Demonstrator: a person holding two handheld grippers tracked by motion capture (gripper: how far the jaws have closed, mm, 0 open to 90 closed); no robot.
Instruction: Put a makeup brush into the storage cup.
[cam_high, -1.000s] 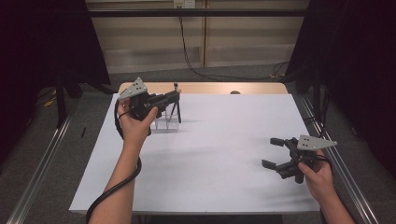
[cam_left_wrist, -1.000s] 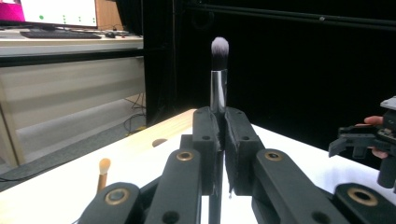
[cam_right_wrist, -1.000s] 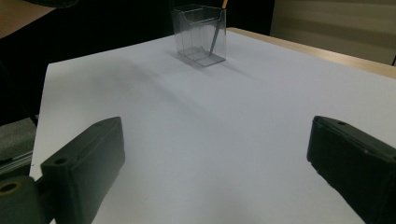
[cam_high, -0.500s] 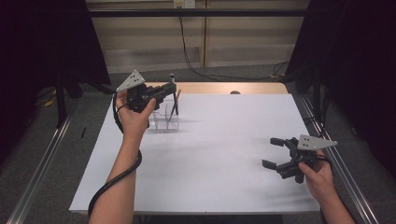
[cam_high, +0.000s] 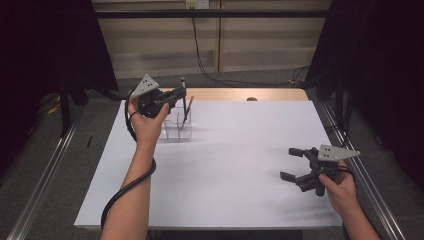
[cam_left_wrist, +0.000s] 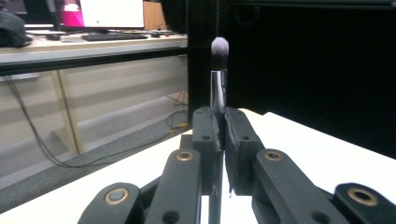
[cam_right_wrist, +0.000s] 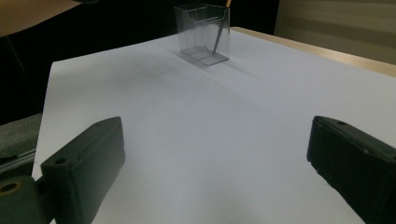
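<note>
One makeup brush (cam_left_wrist: 219, 79) stands upright, clamped in the left claw (cam_left_wrist: 218, 122), above the clear holder (cam_high: 177, 131); right claw (cam_high: 291, 163) gapes empty.

White-topped counter (cam_high: 235, 175) with a bare wooden strip (cam_high: 240, 94) along the far edge. Grey carpeted floor (cam_high: 45, 165) all round, crossed by metal rails (cam_high: 42, 175) on the left and right of the counter. Black curtains (cam_high: 45, 45) hung at both sides. Beige panelled wall (cam_high: 260, 45) behind, with a dark horizontal bar across its top and black cables (cam_high: 200, 55) dropping from a socket to the floor. Farther off, in the left gripper view, a long desk (cam_left_wrist: 93, 44) bearing a lit monitor (cam_left_wrist: 112, 11) and a keyboard (cam_left_wrist: 114, 35). Even, dim overhead light, soft shadows on the white surface.
</note>
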